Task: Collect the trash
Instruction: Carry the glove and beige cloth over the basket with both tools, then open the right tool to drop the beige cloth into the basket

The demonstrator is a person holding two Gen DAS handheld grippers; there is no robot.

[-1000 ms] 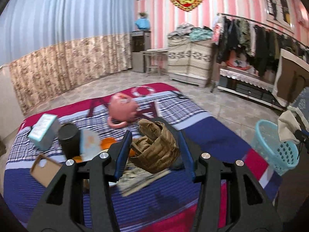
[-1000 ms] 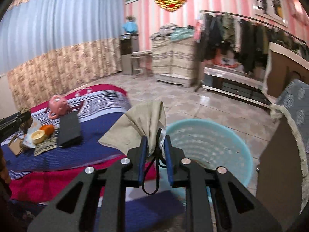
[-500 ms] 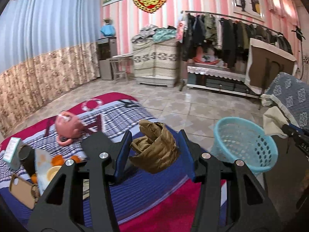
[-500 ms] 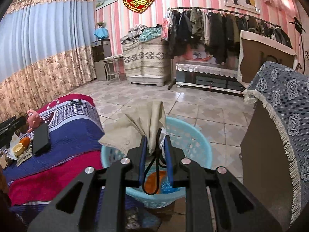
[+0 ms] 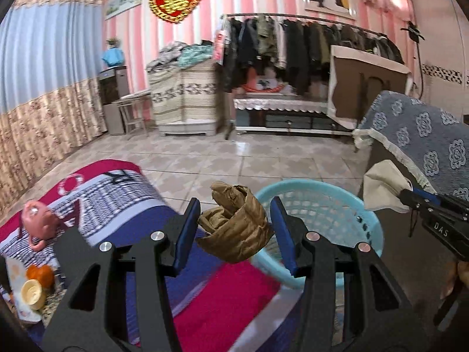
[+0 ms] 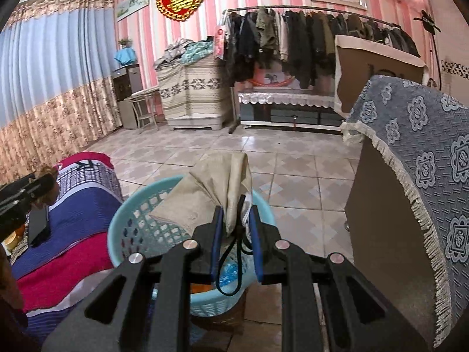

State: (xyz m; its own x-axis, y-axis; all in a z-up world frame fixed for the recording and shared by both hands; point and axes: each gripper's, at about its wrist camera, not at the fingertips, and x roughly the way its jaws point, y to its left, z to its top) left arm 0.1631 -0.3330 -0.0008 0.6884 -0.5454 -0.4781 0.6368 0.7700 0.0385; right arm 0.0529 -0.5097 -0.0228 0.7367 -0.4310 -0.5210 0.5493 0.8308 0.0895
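My left gripper (image 5: 234,203) is shut on a crumpled brown paper wad (image 5: 234,231) and holds it in the air, over the bed's edge and just left of the light blue basket (image 5: 337,205). My right gripper (image 6: 236,209) is shut on a beige crumpled sheet (image 6: 217,182), with a black cord loop (image 6: 231,267) dangling below its jaws. It hangs over the basket (image 6: 132,228), which has blue and orange trash (image 6: 227,274) in its bottom. In the left wrist view the right gripper (image 5: 410,198) and its sheet (image 5: 384,187) show beside the basket's right rim.
The bed with a striped red and blue blanket (image 5: 146,205) lies left of the basket. It carries a pink pot (image 5: 38,223), an orange (image 5: 39,274), a cream bowl (image 5: 32,293) and a flat black item (image 6: 38,224). A cabinet under a blue patterned cover (image 6: 410,161) stands right.
Both grippers swung right, away from the bed. The left carried the brown wad from over the bed items to the basket's side. The right brought the beige sheet over the basket.
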